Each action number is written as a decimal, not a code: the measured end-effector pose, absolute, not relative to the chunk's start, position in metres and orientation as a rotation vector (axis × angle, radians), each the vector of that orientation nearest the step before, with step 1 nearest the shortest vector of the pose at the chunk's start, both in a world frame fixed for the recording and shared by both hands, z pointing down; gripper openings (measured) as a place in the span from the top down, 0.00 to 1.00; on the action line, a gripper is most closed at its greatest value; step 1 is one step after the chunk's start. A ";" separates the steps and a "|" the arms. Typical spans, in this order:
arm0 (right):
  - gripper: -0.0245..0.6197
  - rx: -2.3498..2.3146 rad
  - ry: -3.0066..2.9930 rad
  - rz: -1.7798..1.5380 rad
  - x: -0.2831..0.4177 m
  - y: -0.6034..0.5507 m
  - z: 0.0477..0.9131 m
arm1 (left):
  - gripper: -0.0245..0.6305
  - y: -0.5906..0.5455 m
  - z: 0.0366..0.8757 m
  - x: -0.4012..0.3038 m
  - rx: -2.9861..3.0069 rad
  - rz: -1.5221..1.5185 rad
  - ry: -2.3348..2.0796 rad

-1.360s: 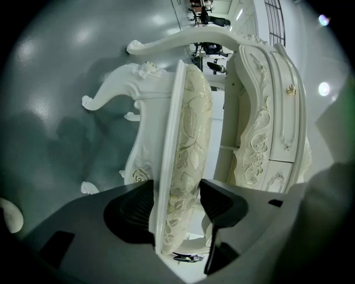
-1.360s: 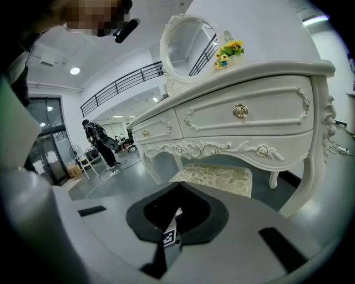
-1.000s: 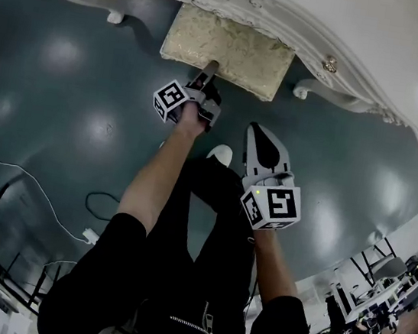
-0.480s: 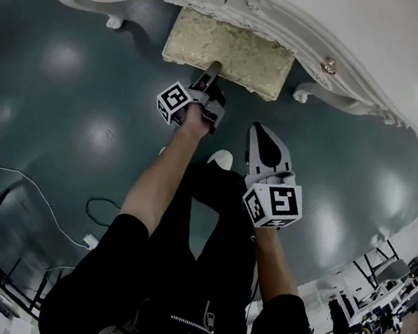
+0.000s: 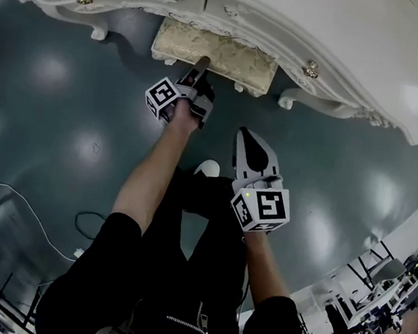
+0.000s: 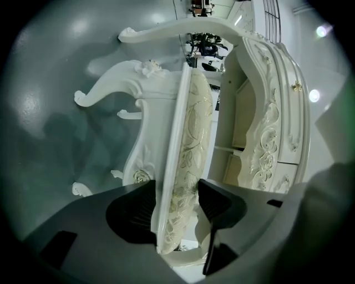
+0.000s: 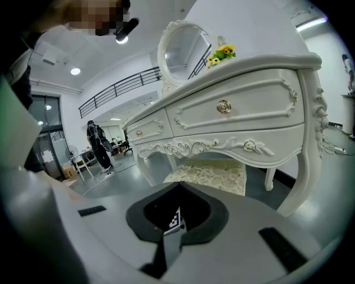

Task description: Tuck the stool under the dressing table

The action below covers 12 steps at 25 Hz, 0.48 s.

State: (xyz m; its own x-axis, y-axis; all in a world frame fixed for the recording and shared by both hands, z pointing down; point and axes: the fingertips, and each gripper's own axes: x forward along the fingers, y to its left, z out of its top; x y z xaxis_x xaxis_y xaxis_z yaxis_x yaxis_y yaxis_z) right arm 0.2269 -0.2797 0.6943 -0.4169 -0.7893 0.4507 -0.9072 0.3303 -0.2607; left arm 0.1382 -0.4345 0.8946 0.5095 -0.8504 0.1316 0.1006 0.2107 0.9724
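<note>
- Left gripper [image 5: 199, 67], upper centre of the head view, clamps the near edge of the stool [image 5: 219, 51]; its jaws have just been closing on the seat's rail and cushion.
- Right gripper [image 5: 249, 135], mid-frame, is closed on nothing and hangs well apart from the stool.
- Mostly tucked: the seat sits under the dressing table [image 5: 315, 19] at the top of the frame, with only a front strip poking out (one short push more, I judge).
- The stool has a cream floral cushion on a carved white frame with curled legs.
</note>
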 end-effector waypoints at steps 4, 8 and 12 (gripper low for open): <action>0.95 1.551 -2.359 0.686 0.231 -0.282 0.700 | 0.59 -0.456 0.894 0.136 1.201 -0.783 -0.792; 0.95 1.577 -2.365 0.684 0.234 -0.285 0.706 | 0.60 -0.472 0.893 0.134 1.217 -0.803 -0.788; 0.95 1.587 -2.370 0.676 0.236 -0.287 0.710 | 0.60 -0.484 0.893 0.136 1.220 -0.821 -0.790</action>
